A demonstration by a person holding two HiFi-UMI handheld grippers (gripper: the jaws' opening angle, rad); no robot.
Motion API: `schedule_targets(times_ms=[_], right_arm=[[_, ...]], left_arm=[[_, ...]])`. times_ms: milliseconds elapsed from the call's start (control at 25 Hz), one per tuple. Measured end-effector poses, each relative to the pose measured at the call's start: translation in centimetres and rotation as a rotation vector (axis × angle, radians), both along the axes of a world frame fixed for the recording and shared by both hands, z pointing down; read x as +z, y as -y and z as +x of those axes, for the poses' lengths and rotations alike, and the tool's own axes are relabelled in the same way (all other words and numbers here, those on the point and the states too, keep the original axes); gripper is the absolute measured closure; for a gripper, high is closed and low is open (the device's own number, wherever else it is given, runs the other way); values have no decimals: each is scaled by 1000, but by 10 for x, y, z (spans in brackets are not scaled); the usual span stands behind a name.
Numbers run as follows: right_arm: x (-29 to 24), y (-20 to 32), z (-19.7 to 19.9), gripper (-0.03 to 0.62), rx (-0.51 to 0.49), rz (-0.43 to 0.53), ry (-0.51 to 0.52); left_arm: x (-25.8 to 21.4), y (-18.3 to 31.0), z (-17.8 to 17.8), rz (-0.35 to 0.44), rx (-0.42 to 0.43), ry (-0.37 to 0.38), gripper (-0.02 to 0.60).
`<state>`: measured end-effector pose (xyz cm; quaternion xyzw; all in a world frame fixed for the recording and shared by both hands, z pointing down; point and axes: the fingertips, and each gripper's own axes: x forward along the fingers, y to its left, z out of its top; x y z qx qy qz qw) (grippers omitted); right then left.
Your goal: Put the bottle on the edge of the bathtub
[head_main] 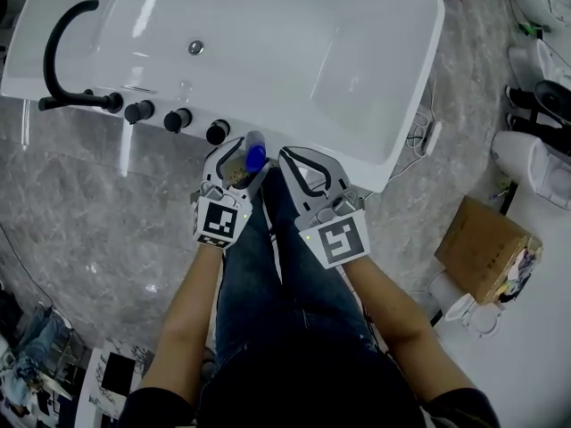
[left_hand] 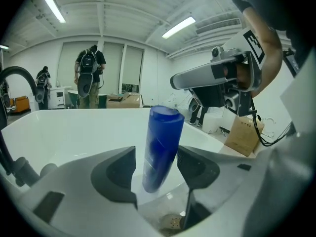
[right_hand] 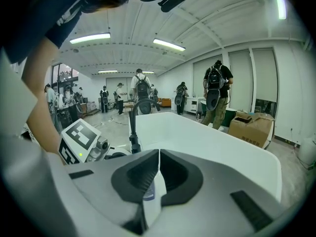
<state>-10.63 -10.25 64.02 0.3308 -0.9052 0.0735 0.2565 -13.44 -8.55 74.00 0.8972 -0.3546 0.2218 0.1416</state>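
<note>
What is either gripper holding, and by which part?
Nothing. The blue bottle stands tilted between the left gripper's open jaws, ungripped; the right gripper is shut, empty.

Bright, even light comes from long ceiling lights (left_hand: pixel 53 6), leaving only faint shadows. White glare streaks the glossy bathtub (head_main: pixel 268 52), and the polished floor (head_main: pixel 89 230) carries soft reflections. Both gripper views bulge like a fisheye, with black corners. The near bottle (left_hand: pixel 160 147) looks slightly soft; the head view is sharp.
</note>
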Motion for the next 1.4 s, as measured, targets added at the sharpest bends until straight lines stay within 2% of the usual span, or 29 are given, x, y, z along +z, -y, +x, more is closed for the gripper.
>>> schedule_targets(times_ms=[240,400,480,680,840,1000,1160,1400], right_arm=[[-55,9,-6,565,21,83,41],[-97,14,-13,565,27,141,77],[-120,19,-17,565,44,166,101],[-171,17,-19,565,29,226,115],[-213,23,-26,565,18,289,153],[-259,27,-22,565,100,285,215],[-308,31,-4,565,152,350,256],[-396,22,14,565,176,496,284]], left_arm=[[-56,-18,-21,20,-19,8,336],[-111,-23,-42,69,-87,-3,344],[-138,-23,-54,106,-133,3,427],[-207,-25,-69,203,-236,12,552],[-258,-13,-83,277,-336,-25,558],[-327,-7,-101,326,-434,-32,558],[-393,-2,-102,423,-484,-61,558],[-484,-4,-104,543,-547,-100,558]])
